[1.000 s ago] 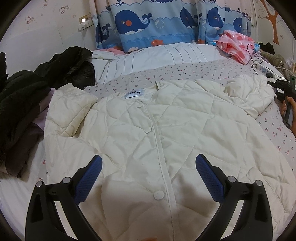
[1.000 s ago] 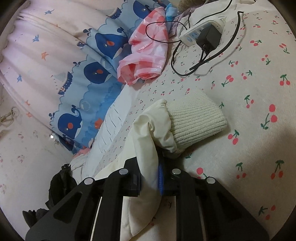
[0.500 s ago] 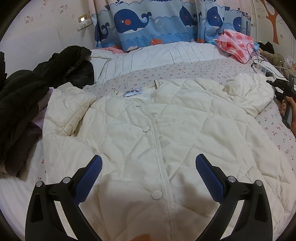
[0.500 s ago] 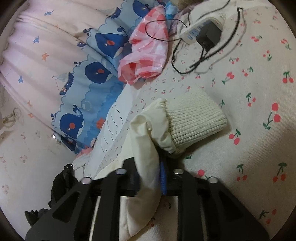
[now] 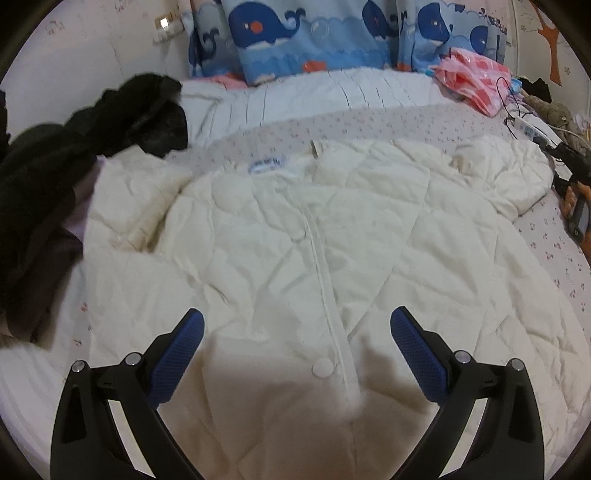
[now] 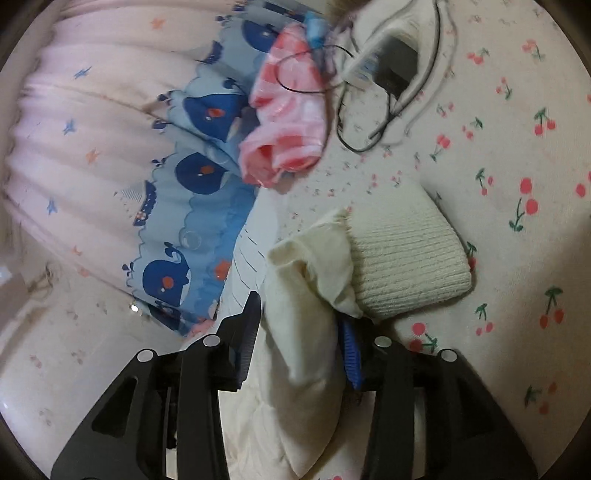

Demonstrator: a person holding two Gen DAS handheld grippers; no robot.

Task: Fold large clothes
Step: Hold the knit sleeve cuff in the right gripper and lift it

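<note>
A cream quilted jacket [image 5: 332, 236] lies front up on the bed, buttoned, collar toward the pillows. My left gripper [image 5: 297, 343] is open and empty, hovering above the jacket's lower front near a button. My right gripper [image 6: 299, 325] is at the jacket's right sleeve [image 6: 306, 302], just behind its ribbed knit cuff [image 6: 410, 258]. The sleeve sits between the jaws, which stand slightly apart around it. The right gripper also shows at the far right of the left wrist view [image 5: 569, 166].
A heap of dark clothes [image 5: 55, 177] lies at the left. A pink striped bag [image 6: 291, 125], a power strip with a charger [image 6: 388, 66] and cables lie near the sleeve. A whale-print curtain [image 5: 314, 33] and striped pillows [image 5: 314, 96] are at the back.
My right jaws have opened a little around the sleeve, which was clamped tight before. The left gripper has drifted slightly forward over the jacket and stays open.
</note>
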